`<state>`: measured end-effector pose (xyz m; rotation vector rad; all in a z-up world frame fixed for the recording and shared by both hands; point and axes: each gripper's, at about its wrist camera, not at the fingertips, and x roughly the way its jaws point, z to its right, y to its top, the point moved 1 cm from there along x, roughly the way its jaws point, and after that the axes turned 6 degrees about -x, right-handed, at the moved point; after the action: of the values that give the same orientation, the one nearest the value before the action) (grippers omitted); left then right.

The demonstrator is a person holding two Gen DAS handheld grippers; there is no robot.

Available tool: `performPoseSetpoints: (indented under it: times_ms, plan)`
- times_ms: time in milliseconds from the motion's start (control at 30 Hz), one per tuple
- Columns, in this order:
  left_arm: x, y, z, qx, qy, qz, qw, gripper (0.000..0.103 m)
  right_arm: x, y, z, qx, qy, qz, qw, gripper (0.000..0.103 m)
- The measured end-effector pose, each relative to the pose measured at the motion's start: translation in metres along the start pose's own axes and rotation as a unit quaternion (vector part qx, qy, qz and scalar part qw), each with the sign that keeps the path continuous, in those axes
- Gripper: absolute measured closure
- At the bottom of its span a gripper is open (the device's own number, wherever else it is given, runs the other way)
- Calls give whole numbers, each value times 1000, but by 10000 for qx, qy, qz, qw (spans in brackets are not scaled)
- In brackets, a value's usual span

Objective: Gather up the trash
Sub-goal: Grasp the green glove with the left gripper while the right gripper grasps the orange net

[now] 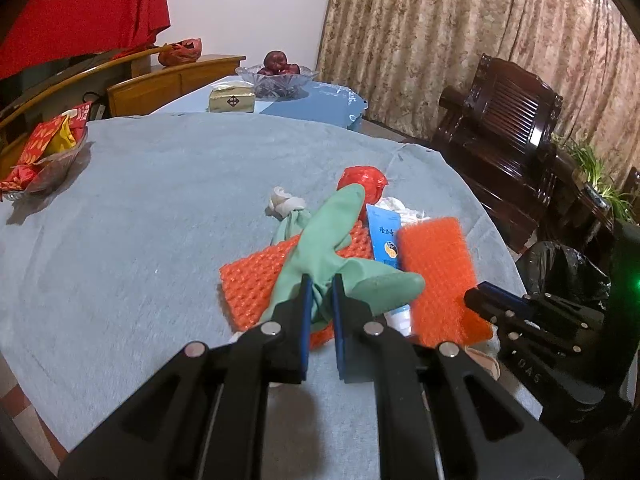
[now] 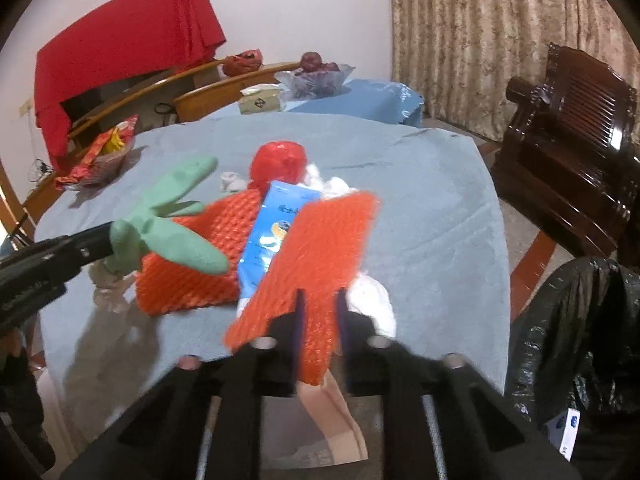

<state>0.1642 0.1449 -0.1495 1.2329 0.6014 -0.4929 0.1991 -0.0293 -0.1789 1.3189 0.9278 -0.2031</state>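
left wrist view: the left gripper (image 1: 320, 292) sits at lower centre, its blue pads nearly together and pinched on the green rubber glove (image 1: 320, 240). the glove's long axis runs from the pads up toward the centre of the frame, one long finger pointing up and slightly right toward the red plastic bag (image 1: 362, 182), another finger flopping out to the right. under it lie an orange mesh sheet (image 1: 252, 280) and a blue tube (image 1: 384, 236) on the grey tablecloth (image 1: 160, 200). the right gripper (image 1: 480, 290) comes in from the lower right, at the edge of a second orange mesh sheet (image 1: 436, 264). the bin with its black bin bag (image 1: 560, 268) stands at the right edge.

right wrist view: the right gripper (image 2: 320, 312), lower centre, is closed down on the near end of the second orange mesh sheet (image 2: 320, 248), whose long axis tilts from the pads up and right toward the centre. the glove (image 2: 168, 224) hangs from the left gripper (image 2: 108, 240) at mid left. the black bin bag (image 2: 568, 340) fills the lower right.

judged step: both pieces are gripped, pickup done. the next move likely calls for carrying each to the right and over the bin's mouth before the pads let go, keeping the floppy glove clear of the pile.
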Motion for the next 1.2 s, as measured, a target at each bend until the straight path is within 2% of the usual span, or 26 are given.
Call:
performPoseSetpoints:
  times_ms: [33,333,400,700,733,800,833,867,933,967,1033,1167,1200]
  plan:
    - [0,1,0,0,2,0,10000,94,-1,1,-1,-14,9,26,10000,95]
    - [-9,6,7,90,11,106,9999,94,-28,10,4,45,94,278,9996,97]
    - [-12,7,10,104,-6,126,9999,94,-34,14,4,50,101,357,9993,103]
    - [-23,11,22,165,-55,212,9996,94,-52,25,7,-28,-8,562,9984,103]
    - [-23,10,22,164,-57,202,9996,94,-51,24,8,-8,-22,545,9985,101]
    - [-21,6,21,194,-22,163,9997,94,-42,20,10,15,5,379,9993,88]
    - [-19,5,20,197,-2,142,9997,94,-36,18,11,47,8,291,9996,75]
    - [-18,3,18,185,16,120,9998,94,-32,15,11,75,18,247,9997,68]
    - [-13,0,13,127,54,56,9999,94,-25,10,12,96,19,160,9998,61]
    - [-10,0,11,101,66,27,9999,94,-18,7,12,84,-8,85,9999,51]
    - [-6,-2,7,92,104,-11,9999,94,-9,2,13,87,-21,-19,10000,45]
    - [0,-2,2,76,121,-62,9999,94,13,-5,18,204,5,-332,9992,45]
    - [1,-1,1,65,125,-68,9999,94,16,-6,20,251,49,-393,9989,48]
